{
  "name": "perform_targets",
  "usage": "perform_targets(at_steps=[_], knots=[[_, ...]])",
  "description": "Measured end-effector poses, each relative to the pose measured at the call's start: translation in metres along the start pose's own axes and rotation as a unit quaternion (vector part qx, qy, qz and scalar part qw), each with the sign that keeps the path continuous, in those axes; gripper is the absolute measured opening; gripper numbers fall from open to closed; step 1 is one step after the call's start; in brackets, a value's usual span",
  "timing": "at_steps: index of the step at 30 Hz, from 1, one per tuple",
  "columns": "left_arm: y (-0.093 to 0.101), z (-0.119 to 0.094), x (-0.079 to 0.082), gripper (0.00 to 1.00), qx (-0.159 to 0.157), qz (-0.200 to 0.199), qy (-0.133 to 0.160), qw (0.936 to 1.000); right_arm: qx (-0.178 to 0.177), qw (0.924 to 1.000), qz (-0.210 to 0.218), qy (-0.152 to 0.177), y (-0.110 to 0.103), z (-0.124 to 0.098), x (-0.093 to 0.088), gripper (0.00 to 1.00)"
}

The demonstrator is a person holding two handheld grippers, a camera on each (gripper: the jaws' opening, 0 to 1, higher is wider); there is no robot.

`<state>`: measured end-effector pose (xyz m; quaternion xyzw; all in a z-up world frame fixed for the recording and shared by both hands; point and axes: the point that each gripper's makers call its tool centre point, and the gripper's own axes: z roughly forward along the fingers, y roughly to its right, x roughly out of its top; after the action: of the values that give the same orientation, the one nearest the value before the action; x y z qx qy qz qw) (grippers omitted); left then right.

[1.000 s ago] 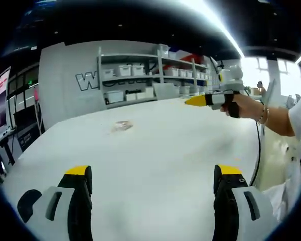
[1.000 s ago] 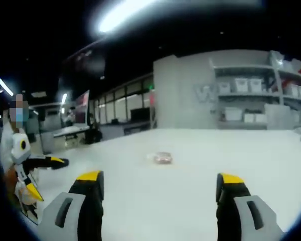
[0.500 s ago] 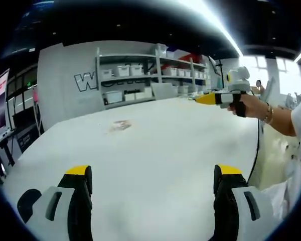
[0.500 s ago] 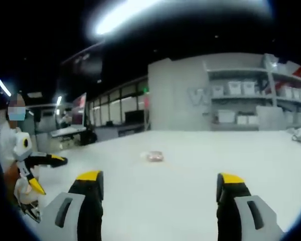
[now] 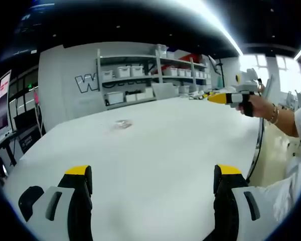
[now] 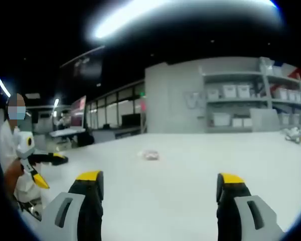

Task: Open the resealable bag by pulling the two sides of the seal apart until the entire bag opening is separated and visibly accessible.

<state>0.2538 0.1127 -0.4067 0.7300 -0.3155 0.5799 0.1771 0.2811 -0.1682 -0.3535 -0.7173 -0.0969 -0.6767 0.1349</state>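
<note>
A small clear resealable bag (image 5: 122,123) with something pinkish inside lies flat on the white table (image 5: 155,150), far ahead of both grippers; in the right gripper view the bag (image 6: 150,155) sits left of centre. My left gripper (image 5: 153,175) is open, its yellow-tipped jaws wide apart above the near table edge with nothing between them. My right gripper (image 6: 159,182) is open too and holds nothing. In the left gripper view the right gripper (image 5: 226,97) is held up at the far right by a hand. The left gripper (image 6: 42,163) appears at the left edge of the right gripper view.
Grey shelves (image 5: 140,75) with white bins line the back wall behind the table. Small objects (image 6: 295,133) lie at the table's far right end. A person's arm (image 5: 278,118) with a bracelet and a dangling cable (image 5: 257,150) are at the right. Desks and screens (image 6: 75,125) stand at the left.
The right gripper has moved rightward and farther off in the left gripper view. Both cameras shifted a little; the bag looks slightly smaller. Both grippers stay open.
</note>
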Motion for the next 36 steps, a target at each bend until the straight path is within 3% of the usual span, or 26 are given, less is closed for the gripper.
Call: perform_targets(at_steps=[11,30,36], knots=[[0.003,-0.002,0.007,1.00,-0.001,0.004,0.009,1.0000,-0.010,0.9998,0.005,0.015,0.011,-0.024,0.004,0.95],[0.006,0.001,0.001,1.00,0.004,0.003,0.004,1.0000,-0.043,0.9979,0.031,0.036,0.036,-0.055,-0.027,0.95],[0.007,0.003,0.001,1.00,0.003,0.003,0.007,1.0000,-0.053,0.9967,0.037,0.048,0.040,-0.063,-0.023,0.95]])
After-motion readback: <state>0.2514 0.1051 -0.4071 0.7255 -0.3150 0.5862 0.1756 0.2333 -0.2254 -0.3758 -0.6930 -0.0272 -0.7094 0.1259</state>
